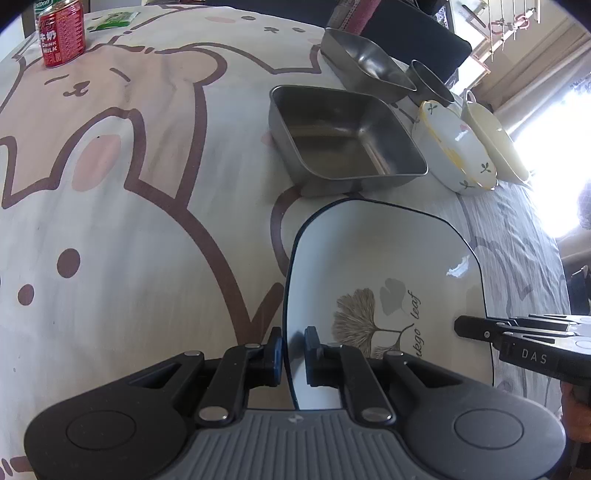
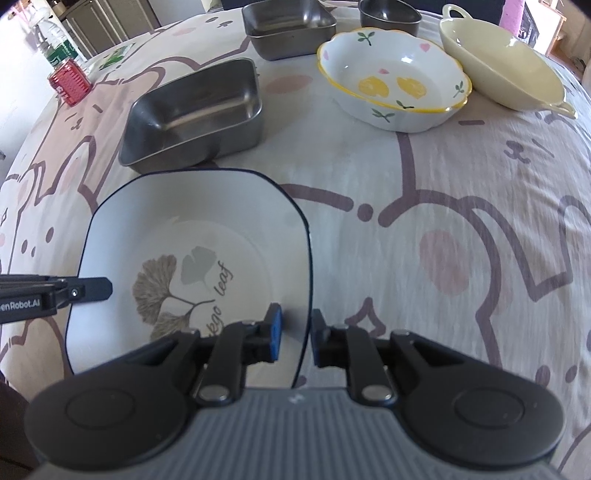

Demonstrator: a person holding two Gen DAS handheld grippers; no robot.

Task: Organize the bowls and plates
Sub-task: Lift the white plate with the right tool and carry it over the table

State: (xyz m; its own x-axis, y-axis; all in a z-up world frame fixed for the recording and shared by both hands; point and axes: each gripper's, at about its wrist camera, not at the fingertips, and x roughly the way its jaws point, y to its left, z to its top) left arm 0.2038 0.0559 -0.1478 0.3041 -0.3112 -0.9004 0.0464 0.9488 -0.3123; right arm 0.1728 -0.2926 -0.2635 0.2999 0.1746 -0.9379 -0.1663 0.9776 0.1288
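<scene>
A white square plate [image 1: 388, 258] with a dark rim and a ginkgo leaf print is held between both grippers; it also shows in the right wrist view [image 2: 192, 229]. My left gripper [image 1: 293, 354] is shut on the plate's left rim. My right gripper [image 2: 295, 339] straddles the plate's right rim with its fingers close on it. Each gripper shows side-on in the other's view: the right one [image 1: 517, 332] and the left one [image 2: 55, 291]. Beyond the plate stand a steel square tray [image 2: 195, 114], a second steel tray [image 2: 291, 33], a flowered bowl [image 2: 391, 81] and a yellow handled bowl [image 2: 506, 70].
A small steel cup [image 2: 388, 13] stands at the back. A red milk can [image 1: 61, 33] and a green packet [image 1: 110, 18] sit at the far left. A water bottle [image 2: 55, 40] stands behind the can. The table is covered by a bear-print cloth [image 1: 129, 221].
</scene>
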